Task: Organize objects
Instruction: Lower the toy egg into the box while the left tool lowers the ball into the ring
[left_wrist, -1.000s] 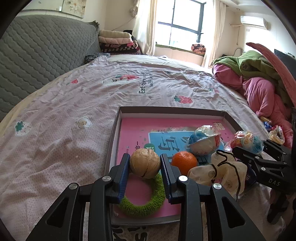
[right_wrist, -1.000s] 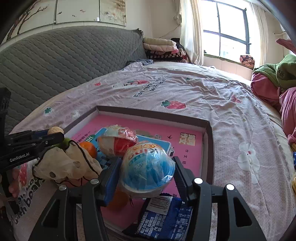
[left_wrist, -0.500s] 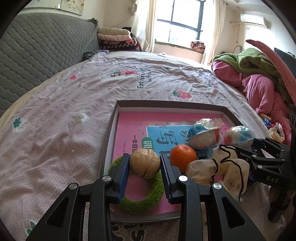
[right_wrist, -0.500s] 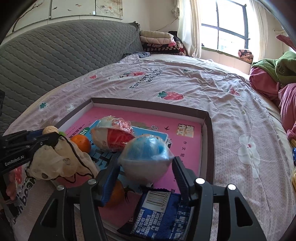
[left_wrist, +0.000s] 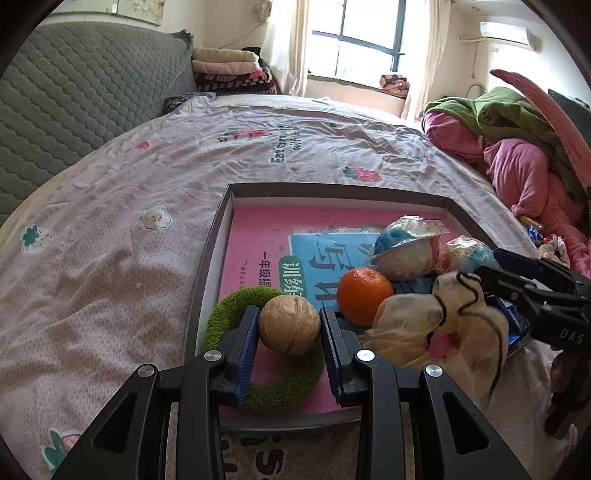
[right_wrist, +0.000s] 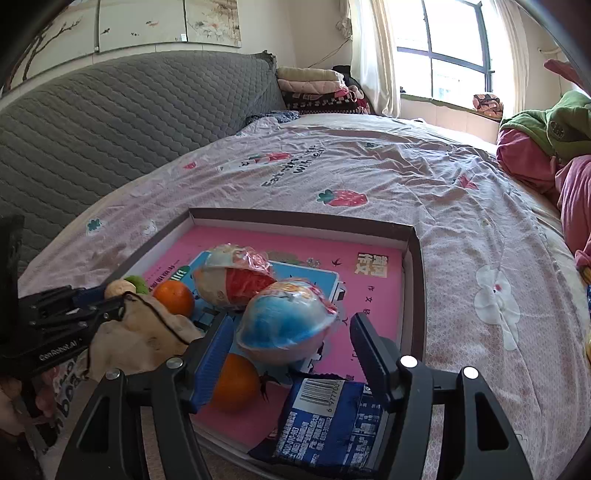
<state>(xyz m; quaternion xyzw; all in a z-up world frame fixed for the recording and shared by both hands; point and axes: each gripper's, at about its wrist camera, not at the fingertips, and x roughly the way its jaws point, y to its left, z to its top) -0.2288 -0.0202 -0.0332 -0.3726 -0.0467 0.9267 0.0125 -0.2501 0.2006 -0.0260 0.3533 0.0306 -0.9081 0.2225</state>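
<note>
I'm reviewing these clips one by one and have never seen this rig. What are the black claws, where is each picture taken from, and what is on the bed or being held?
The claws are two hand-held grippers, one in each of a person's hands; there is no robot arm. Each picture comes from a fisheye camera looking forward along one gripper's fingers.

In the left view, the left gripper is shut on a walnut above a green fuzzy ring. In the right view, the right gripper stands open around a blue wrapped egg toy.

Both work over a shallow tray on the bed, which also holds oranges, a red wrapped egg toy, a cloth pouch and a blue packet.
</note>
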